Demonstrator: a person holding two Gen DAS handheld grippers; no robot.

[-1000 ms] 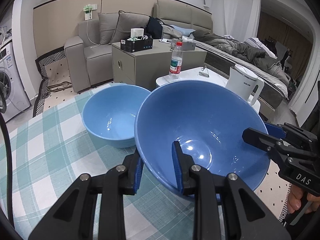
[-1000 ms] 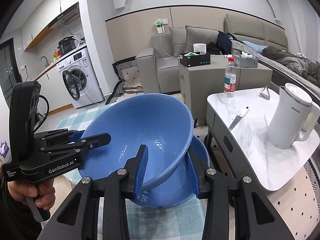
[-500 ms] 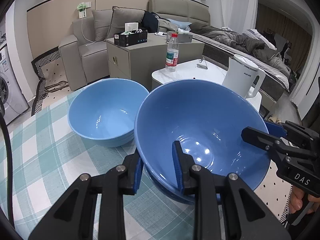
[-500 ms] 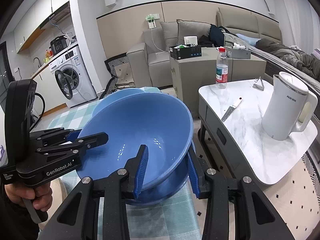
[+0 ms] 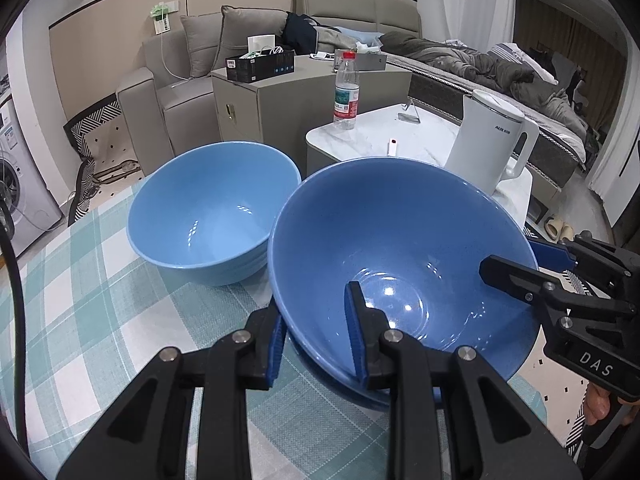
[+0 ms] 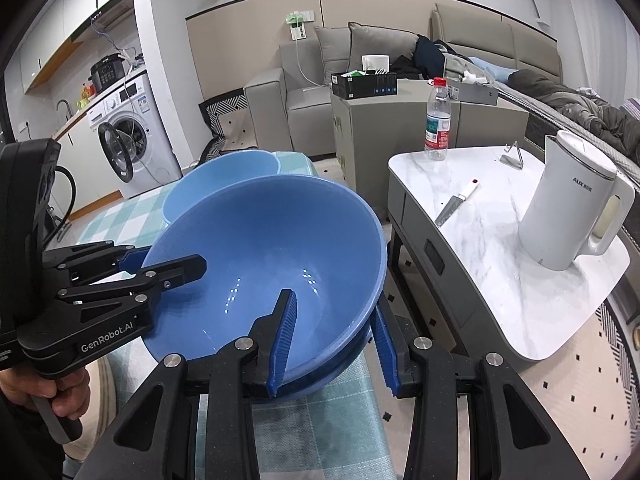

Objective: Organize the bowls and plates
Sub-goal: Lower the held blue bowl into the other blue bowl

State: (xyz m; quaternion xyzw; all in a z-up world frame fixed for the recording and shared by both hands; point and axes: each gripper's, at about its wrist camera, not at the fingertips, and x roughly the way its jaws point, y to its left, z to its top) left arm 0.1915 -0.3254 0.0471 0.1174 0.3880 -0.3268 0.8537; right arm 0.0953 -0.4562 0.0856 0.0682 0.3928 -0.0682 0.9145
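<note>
Table under a teal-and-white checked cloth (image 5: 80,320), light blue bowl (image 5: 212,216) resting on it, nested darker blue bowls (image 5: 400,248) beside it

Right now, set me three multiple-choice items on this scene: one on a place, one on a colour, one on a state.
1. The kettle stands on:
A. the white table
B. the checked cloth
C. the sofa

2. The cap of the bottle is:
A. green
B. red
C. yellow

3. The bowl held by the left gripper and the right gripper is:
A. upside down
B. full of water
C. right way up and empty

Answers:
1. A, since the kettle's base rests on the marble top near the knife.
2. B, since the cap on the bottle's neck shows red in both views.
3. C, since its open side faces up and the bare blue inside shows only glints of light.
</note>
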